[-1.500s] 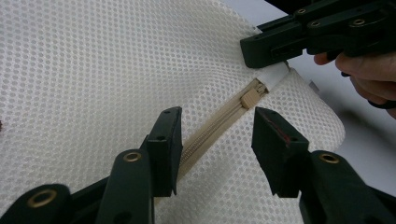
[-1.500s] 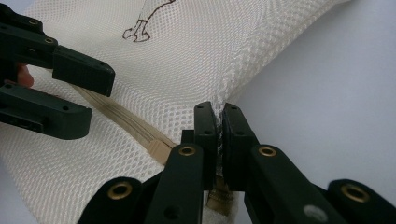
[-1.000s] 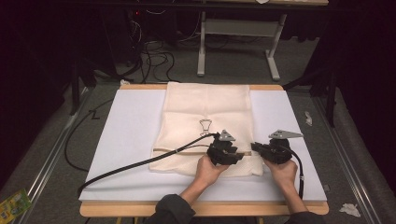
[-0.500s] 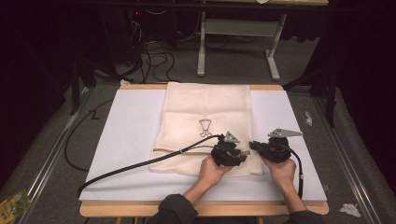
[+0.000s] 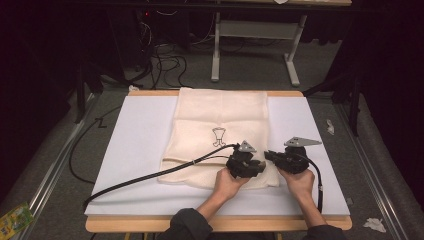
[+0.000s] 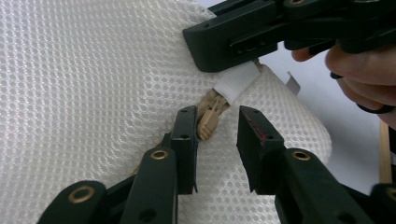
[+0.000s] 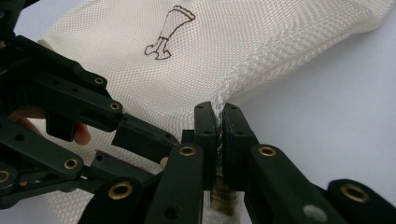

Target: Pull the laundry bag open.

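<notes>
A cream mesh bag (image 5: pixel 220 125) with a small black drawing lies flat on the white mat (image 5: pixel 135 150). At its near right corner the two grippers meet. My left gripper (image 6: pixel 215 116) is open, its jaws on either side of the tan zipper pull (image 6: pixel 208 123), and the left jaw is close to the pull. My right gripper (image 7: pixel 218 108) is shut on the bag's seamed edge, pinching the white tab (image 6: pixel 238 81) beside the zipper end. From above, the left gripper (image 5: pixel 257 164) and right gripper (image 5: pixel 272 156) point at each other, almost touching.
The mat covers a wooden table (image 5: pixel 220 222), with bare mat left and right of the bag. The left gripper's black cable (image 5: pixel 150 175) trails across the mat to the near left. Scraps of paper (image 5: pixel 330 126) lie off the table's right side.
My left gripper has shifted slightly to the right, closer to the right gripper. The right gripper and the bag have stayed in place.
</notes>
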`<state>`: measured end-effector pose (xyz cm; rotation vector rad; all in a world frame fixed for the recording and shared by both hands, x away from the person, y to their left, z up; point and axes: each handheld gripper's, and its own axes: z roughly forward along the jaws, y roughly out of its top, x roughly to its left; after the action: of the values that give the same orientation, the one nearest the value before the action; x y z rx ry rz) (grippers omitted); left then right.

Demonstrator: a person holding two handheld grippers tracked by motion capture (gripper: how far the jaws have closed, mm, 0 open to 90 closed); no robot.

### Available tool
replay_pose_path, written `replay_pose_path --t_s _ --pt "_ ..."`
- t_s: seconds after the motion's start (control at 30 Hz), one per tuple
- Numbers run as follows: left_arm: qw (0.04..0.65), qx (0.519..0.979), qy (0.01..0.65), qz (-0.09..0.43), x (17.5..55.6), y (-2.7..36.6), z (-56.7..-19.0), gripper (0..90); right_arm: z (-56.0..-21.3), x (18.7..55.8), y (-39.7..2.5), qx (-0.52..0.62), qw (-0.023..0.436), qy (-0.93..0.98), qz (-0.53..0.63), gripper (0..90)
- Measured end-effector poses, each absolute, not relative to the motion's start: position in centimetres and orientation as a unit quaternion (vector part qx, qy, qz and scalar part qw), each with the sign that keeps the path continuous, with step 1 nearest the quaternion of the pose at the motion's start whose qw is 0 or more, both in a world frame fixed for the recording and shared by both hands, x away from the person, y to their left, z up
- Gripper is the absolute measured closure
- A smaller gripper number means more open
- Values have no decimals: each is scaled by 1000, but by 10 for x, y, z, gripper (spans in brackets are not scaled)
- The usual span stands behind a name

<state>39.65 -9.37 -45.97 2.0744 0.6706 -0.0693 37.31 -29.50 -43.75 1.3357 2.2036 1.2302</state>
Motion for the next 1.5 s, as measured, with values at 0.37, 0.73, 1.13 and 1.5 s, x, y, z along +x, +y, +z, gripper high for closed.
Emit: replay_pose_path --t_s 0.37,0.73,1.13,1.5 --pt "452 846 281 -22 399 -94 -464 694 -439 373 -295 463 141 766 423 874" --pt "472 838 269 -46 397 -93 -461 721 -438 373 -296 465 141 764 424 874" --pt "467 838 278 -45 401 -94 -464 821 -439 373 -295 462 140 765 426 874" --pt "467 840 273 -42 400 -93 -463 864 -439 374 -296 462 140 765 427 874"
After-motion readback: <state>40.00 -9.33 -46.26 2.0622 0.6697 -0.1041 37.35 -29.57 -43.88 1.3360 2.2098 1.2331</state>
